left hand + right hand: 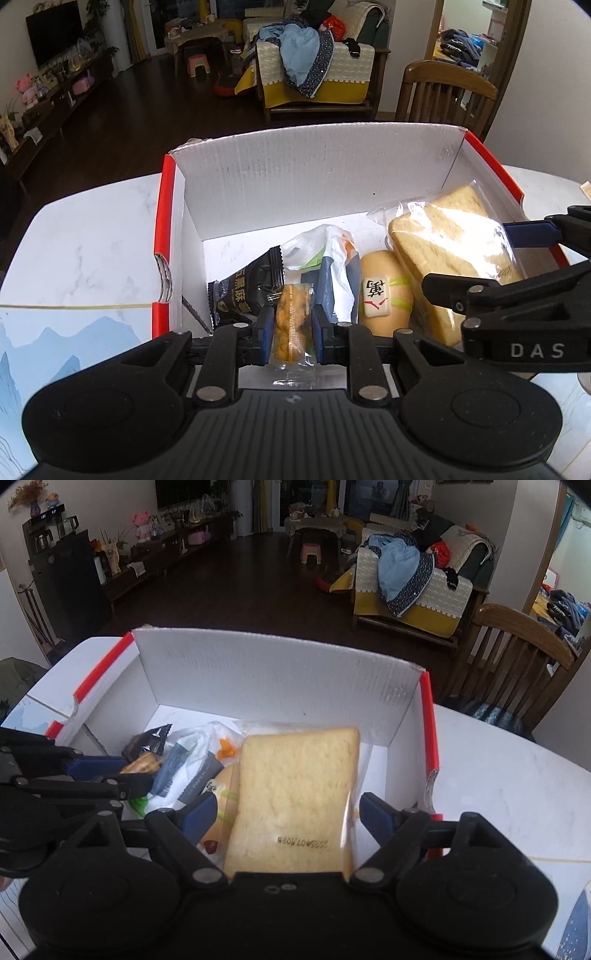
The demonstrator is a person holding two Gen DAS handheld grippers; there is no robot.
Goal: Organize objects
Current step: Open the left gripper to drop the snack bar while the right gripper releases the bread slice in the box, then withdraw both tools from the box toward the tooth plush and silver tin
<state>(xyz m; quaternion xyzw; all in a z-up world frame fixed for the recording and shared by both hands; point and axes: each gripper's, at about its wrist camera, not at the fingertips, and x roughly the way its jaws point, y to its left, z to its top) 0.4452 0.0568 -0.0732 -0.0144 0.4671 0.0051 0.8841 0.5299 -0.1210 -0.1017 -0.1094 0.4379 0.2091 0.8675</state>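
Nearest the left wrist camera, the left gripper has its blue pads pressed against both sides of a small clear packet of golden fried snack, pinching it upright over the near edge of the box. Beyond the packet, inside the white cardboard box with red outer walls, lie a black sesame snack pouch, a crumpled white wrapper with grey and orange print, a round yellow bun bearing a mahjong-tile label, and a bagged slab of sliced bread leaning toward the right wall. From the right wrist view, the right gripper stands with its fingers spread wide — one blue pad to the left of the bread, the other to its right, neither clearly touching the bag. That bread rests at the near right of the box, partly over the bun, with the white wrapper and black pouch further left. Both grippers hover close together at the box's near side — the left gripper shows at the left edge of the right wrist view with the snack packet between its pads. A white marble-patterned table carries the box, and a wooden chair stands behind it on the right.
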